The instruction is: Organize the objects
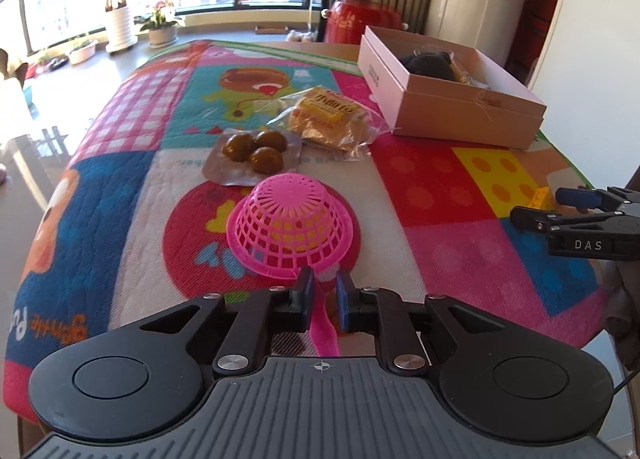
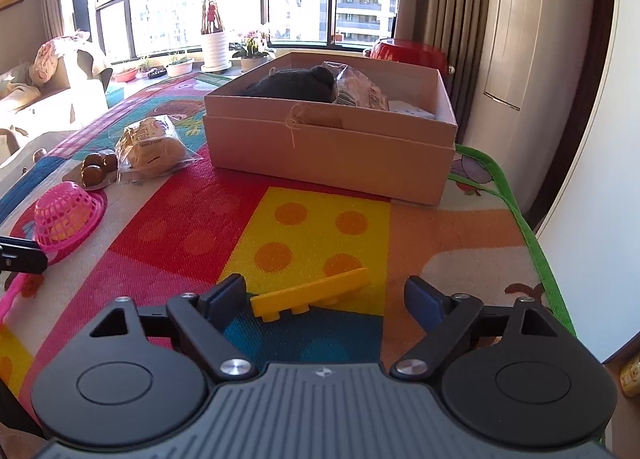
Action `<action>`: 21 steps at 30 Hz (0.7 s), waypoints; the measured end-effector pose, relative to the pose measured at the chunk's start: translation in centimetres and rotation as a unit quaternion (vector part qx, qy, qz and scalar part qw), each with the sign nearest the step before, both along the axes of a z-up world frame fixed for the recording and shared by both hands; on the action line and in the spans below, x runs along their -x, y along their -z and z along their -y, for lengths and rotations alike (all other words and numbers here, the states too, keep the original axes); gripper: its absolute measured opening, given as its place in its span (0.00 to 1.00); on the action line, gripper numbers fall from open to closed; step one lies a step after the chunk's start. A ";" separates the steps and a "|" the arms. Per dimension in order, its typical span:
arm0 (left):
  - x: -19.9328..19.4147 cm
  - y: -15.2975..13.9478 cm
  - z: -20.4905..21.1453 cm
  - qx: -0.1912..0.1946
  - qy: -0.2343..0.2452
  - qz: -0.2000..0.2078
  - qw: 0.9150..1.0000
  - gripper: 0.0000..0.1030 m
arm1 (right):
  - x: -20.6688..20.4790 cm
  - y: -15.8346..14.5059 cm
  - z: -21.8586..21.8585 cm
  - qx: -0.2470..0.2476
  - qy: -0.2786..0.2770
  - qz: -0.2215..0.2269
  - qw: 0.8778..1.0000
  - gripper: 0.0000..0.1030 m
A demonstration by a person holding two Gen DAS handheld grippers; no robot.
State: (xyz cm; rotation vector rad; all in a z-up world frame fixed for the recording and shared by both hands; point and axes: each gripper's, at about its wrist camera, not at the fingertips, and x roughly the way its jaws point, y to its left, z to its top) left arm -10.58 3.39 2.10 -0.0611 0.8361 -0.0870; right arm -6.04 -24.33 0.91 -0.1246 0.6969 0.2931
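A pink plastic basket (image 1: 292, 227) lies upside down on the colourful mat, and its strap handle (image 1: 325, 333) runs back between my left gripper's pads. My left gripper (image 1: 323, 283) is shut on that handle. A flat yellow toy brick (image 2: 312, 293) lies on the mat between the fingers of my right gripper (image 2: 326, 291), which stands open with neither pad touching it. In the left wrist view the right gripper (image 1: 538, 205) enters from the right edge, with the yellow brick (image 1: 540, 197) just behind it. The basket (image 2: 66, 219) shows at the left of the right wrist view.
An open cardboard box (image 2: 328, 147) at the far right of the mat holds a dark soft item and a wrapped packet. A bagged bread roll (image 1: 328, 115) and a pack of brown balls (image 1: 254, 151) lie beyond the basket. The mat's green edge (image 2: 536, 243) runs close on the right.
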 end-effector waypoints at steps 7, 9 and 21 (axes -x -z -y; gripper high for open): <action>0.8 0.1 -1.3 0.009 -0.019 0.003 1.000 0.17 | -0.3 0.3 0.1 -0.002 0.002 -0.003 1.000 0.98; 1.0 0.0 -1.5 0.014 -0.021 0.000 1.000 0.17 | -0.3 0.3 0.1 -0.002 0.003 -0.004 1.000 1.00; 1.6 0.1 -2.7 0.038 -0.043 -0.016 0.998 0.20 | -0.1 0.4 0.2 -0.005 0.003 -0.001 1.000 1.00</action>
